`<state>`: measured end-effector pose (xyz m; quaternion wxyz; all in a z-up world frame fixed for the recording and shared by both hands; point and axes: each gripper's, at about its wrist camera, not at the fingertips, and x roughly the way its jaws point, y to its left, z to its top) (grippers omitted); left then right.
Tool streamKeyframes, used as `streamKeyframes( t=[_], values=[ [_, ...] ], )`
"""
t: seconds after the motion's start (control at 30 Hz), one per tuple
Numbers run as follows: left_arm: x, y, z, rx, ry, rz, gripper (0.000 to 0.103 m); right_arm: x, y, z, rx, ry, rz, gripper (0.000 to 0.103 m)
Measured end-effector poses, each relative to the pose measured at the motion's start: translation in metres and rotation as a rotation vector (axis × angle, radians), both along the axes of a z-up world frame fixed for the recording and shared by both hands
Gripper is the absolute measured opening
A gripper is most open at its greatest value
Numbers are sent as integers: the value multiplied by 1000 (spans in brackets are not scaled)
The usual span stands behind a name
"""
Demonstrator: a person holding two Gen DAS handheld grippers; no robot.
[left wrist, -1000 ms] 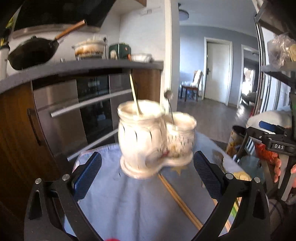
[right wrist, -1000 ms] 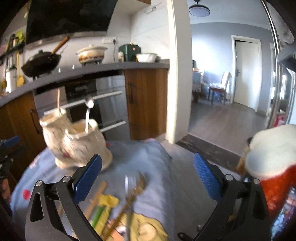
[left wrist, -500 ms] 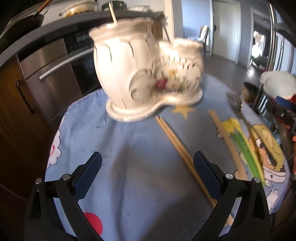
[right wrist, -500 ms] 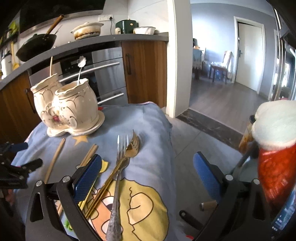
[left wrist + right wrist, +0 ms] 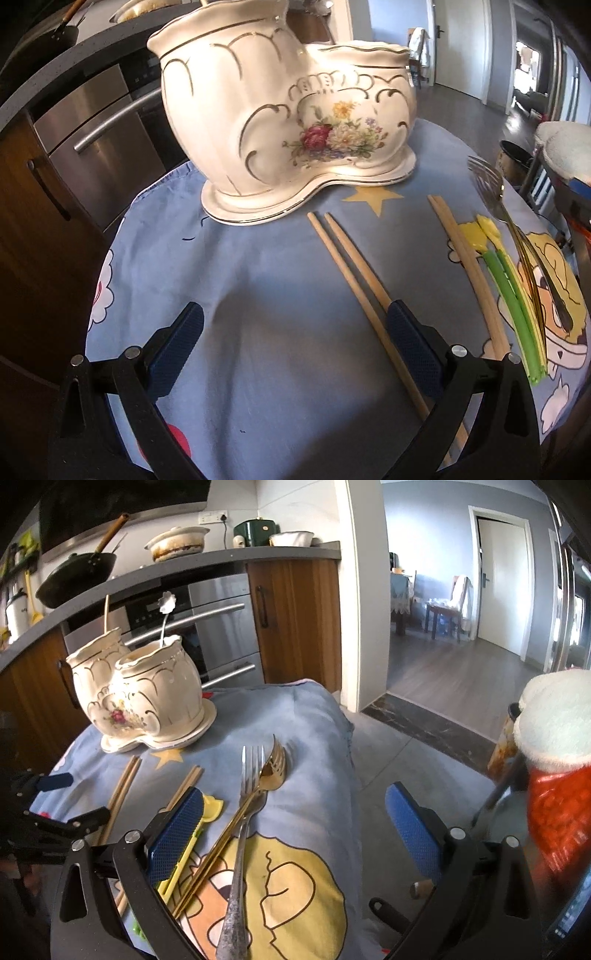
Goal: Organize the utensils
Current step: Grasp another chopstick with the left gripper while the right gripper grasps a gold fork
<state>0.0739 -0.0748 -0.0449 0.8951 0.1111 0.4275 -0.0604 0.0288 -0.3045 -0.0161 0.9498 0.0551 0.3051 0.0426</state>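
The left gripper (image 5: 293, 334) hangs spread and empty over the blue cloth (image 5: 258, 295). Ahead stands the white ceramic holder (image 5: 280, 122); 2 wooden chopsticks (image 5: 354, 273) lie near it. Rightward, the silver fork (image 5: 240, 834) and gold fork (image 5: 255, 797) lie between the right gripper's (image 5: 295, 816) spread fingers.

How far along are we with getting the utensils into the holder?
Barely started. Done: the ceramic holder already has one stick and a flower-topped utensil standing in it. In hand: nothing; the left gripper and right gripper are both open. Left on the cloth: two wooden chopstick pairs, green-yellow chopsticks, silver fork and gold fork.
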Motion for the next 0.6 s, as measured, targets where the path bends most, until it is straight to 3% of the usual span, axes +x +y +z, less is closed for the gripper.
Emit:
streamKeyframes(
  t=[0.1, 0.27, 0.37, 0.5, 0.57, 0.6],
  values=[
    [0, 0, 0, -38, 35, -31, 79, -1, 1, 1, 6, -2, 9, 98],
    [-6, -17, 3, -28, 48, -124, 35, 8, 6, -2, -5, 20, 19, 98],
    [-6, -20, 3, -45, 67, -176, 18, 21, 9, -2, -11, 40, 27, 98],
    [-4, -16, 4, -55, 85, -203, 13, 40, 14, -2, -4, 68, 26, 89],
    [-4, -11, 5, -40, 88, -215, 11, 50, 18, -4, -12, 95, 25, 65],
    [-3, -8, 6, -35, 90, -218, 11, 56, 20, -5, -9, 111, 25, 62]
  ],
)
